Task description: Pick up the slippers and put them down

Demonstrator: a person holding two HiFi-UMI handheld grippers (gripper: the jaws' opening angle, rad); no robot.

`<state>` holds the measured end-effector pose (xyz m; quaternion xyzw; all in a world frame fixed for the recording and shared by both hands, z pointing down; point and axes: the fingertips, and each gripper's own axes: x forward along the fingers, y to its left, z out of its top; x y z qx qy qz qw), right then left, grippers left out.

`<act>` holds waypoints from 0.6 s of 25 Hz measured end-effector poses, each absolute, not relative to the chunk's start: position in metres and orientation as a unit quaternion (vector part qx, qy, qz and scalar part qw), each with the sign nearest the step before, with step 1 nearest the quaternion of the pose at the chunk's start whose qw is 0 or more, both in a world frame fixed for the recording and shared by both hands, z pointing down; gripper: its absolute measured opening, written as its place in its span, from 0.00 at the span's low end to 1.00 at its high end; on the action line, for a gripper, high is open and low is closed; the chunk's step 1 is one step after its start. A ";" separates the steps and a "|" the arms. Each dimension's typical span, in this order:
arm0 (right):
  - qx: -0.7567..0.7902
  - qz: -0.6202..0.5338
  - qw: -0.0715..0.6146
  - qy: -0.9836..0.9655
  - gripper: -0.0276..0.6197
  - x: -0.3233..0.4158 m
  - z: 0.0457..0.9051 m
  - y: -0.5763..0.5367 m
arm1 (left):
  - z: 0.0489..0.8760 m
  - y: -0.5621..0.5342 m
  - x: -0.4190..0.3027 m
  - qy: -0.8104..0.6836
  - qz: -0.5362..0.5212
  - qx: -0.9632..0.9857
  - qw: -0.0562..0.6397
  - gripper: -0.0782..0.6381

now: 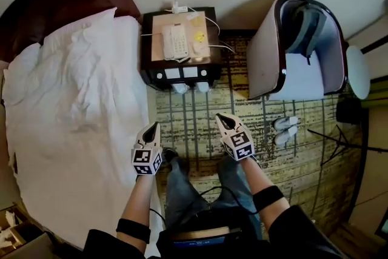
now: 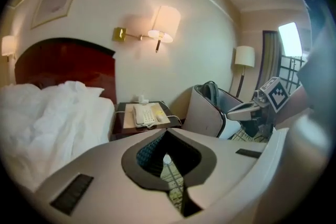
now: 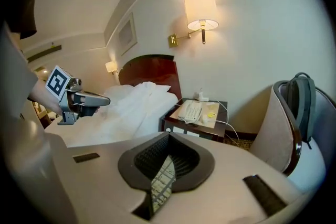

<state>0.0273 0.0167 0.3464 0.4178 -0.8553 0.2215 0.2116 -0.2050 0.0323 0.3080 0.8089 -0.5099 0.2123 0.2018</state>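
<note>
Both grippers closed and empty, slippers on the floor well off to the right

The left gripper and right gripper are held over the carpet with jaws together and nothing between them, while the pale slippers lie side by side just beside the chair. Likely trouble: reaching down with the jaws not parted would only shove a slipper along the carpet; a pinch on a soft, thin edge could slip out on the lift; the chair's base crowds the approach. Two small white shapes under the nightstand may be another pair, too small to tell, and could draw the wrong reach
</note>
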 end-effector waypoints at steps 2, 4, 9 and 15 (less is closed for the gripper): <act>0.412 0.214 0.207 -0.861 0.05 0.032 0.314 0.024 | 0.274 0.042 -0.205 -0.510 0.208 0.814 0.185 0.12; 0.410 0.205 0.198 -0.866 0.05 0.035 0.283 0.029 | 0.245 0.050 -0.207 -0.509 0.206 0.819 0.167 0.12; 0.424 0.182 0.180 -0.869 0.05 0.053 0.224 0.046 | 0.196 0.070 -0.212 -0.524 0.176 0.819 0.155 0.12; 0.465 0.182 0.167 -0.850 0.05 0.087 0.208 0.067 | 0.170 0.087 -0.210 -0.524 0.162 0.821 0.156 0.12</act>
